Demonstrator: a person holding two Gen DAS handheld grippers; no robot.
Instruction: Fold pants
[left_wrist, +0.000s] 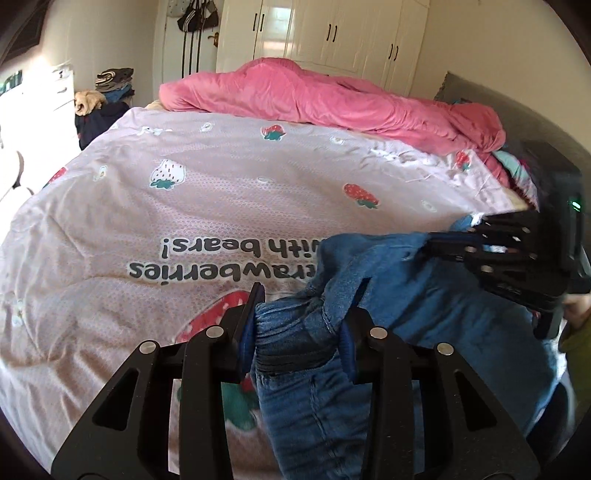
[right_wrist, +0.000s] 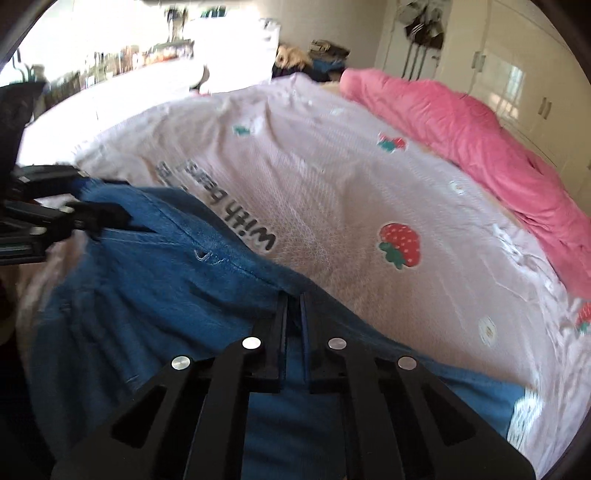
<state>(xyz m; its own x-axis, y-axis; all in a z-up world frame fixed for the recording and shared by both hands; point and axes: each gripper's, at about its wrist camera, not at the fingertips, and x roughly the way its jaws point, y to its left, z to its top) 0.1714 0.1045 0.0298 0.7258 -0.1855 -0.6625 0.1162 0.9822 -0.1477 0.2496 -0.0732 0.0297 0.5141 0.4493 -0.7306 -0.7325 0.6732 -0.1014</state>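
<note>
Left wrist view: the left gripper (left_wrist: 306, 317) is seen from behind, its blue-padded fingers (left_wrist: 249, 332) pinched on a bunched fold of the jeans (left_wrist: 424, 295) with an elastic waistband between them. The jeans are draped from that grip toward 3 o'clock, where the right gripper (left_wrist: 443, 245) is clamped on another edge of the denim, its fingers nearly together. Below the grip, a denim leg hangs down toward 6 o'clock. The jeans are held over the near edge of the quilt (left_wrist: 221, 184), a pale pink cover printed with strawberries and lettering. At 12 o'clock a pink blanket (left_wrist: 314, 96) is heaped along the far side, with wardrobe doors (left_wrist: 332, 33) behind.

Right wrist view: the right gripper (right_wrist: 294, 306) is narrowed to a slit on a thin denim edge of the jeans (right_wrist: 147, 277). At 9 o'clock the left gripper (right_wrist: 107, 218) is seen gripping the opposite part of the denim. The quilt (right_wrist: 369, 184) fills the frame from centre to 3 o'clock, and the blanket (right_wrist: 461, 129) lies at 2 o'clock.
</note>
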